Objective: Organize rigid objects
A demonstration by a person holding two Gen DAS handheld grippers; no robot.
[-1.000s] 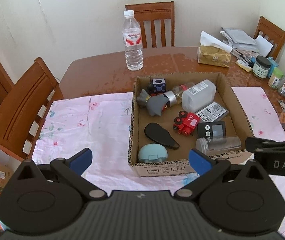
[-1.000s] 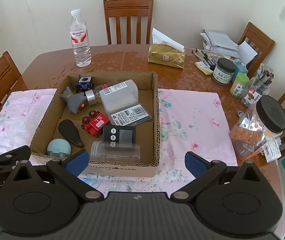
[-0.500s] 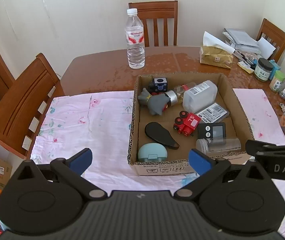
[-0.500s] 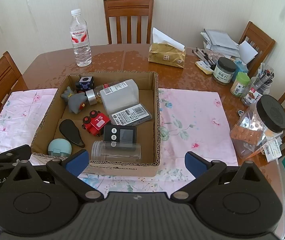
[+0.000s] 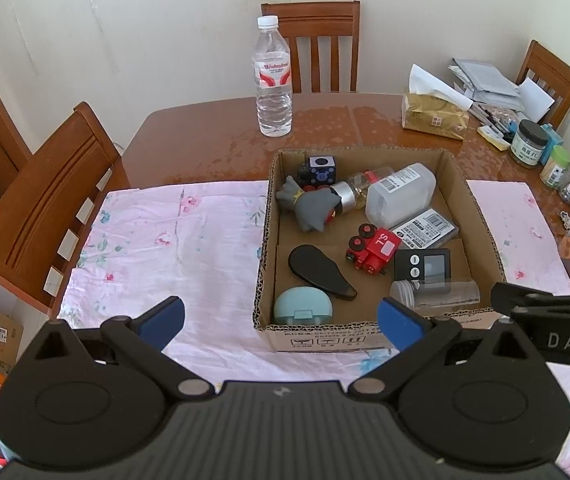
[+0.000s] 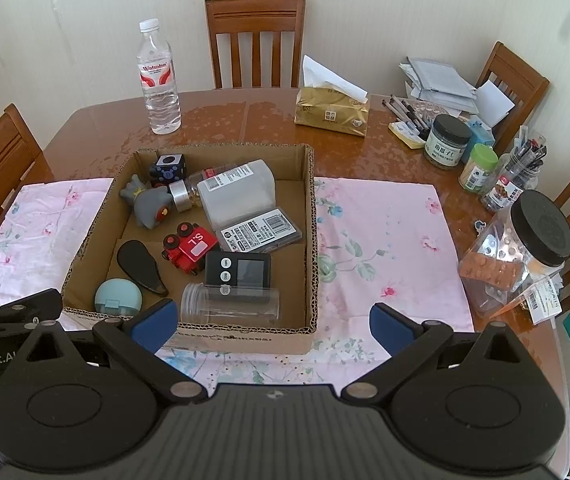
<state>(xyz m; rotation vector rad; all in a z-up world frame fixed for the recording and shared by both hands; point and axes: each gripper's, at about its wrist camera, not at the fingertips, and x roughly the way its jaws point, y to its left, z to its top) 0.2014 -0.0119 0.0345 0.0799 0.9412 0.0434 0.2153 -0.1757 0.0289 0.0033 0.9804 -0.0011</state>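
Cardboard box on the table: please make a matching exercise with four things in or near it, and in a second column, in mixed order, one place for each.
Things:
1. round blue case
2. clear tube
3. water bottle
4. dark cube

Places:
A. outside the box, standing on the bare wood behind it
B. near left corner of the box
C. far left corner of the box
D. lying on its side along the near wall, in front of the black timer

Pairs: 1-B, 2-D, 3-A, 4-C
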